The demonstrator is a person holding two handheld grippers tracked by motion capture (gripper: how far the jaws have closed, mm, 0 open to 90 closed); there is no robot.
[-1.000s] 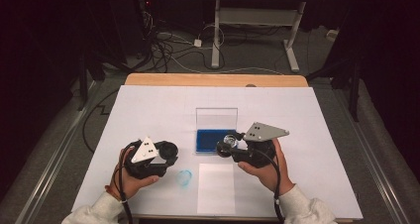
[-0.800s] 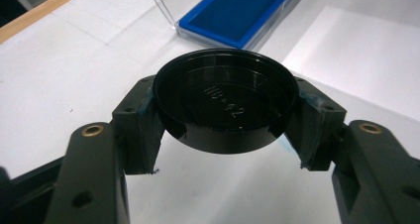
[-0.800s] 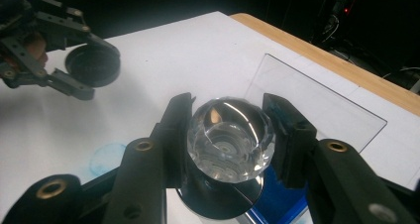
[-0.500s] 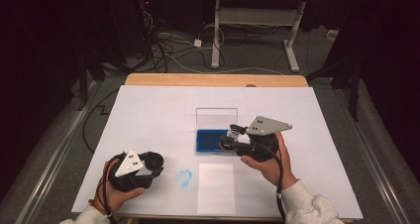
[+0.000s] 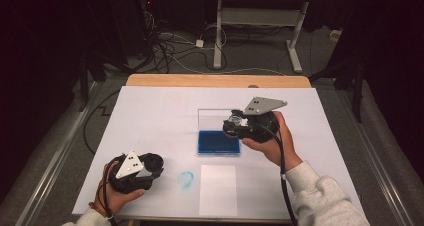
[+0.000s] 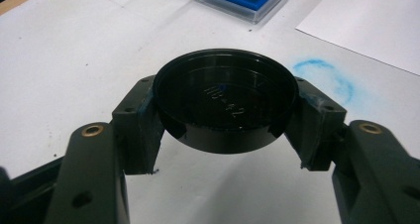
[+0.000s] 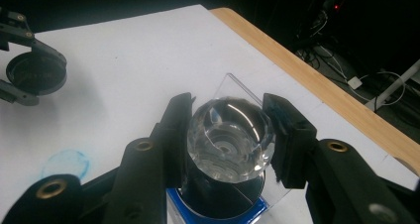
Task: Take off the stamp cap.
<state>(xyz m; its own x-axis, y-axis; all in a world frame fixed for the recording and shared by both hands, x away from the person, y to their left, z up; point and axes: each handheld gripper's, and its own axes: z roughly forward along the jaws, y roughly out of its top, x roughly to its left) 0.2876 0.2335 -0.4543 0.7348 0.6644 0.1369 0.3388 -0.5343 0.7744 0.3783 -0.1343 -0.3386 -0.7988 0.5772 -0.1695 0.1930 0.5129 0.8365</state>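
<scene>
The stamp, a clear faceted knob on a black round base, sits clamped between the jaws of the right gripper, which are closed firmly on its sides. In the high view the right gripper holds it above the blue ink pad, at the pad's right end; the right gripper view shows the stamp's black base directly over the blue surface, though whether it touches the pad cannot be told. The ink pad lies in a clear case whose lid stands open and upright behind it.

The stamp's black round cap is gripped in the left gripper, the jaws closed on its rim, hollow side up toward the camera. The left hand holds that gripper low near the front left of the counter, well apart from the ink pad.

Between the two grippers, a smudged blue ring print marks the white covering of the counter, just left of a white sheet of paper that lies in front of the ink pad. The right hand reaches in from the lower right in a grey sleeve.
</scene>
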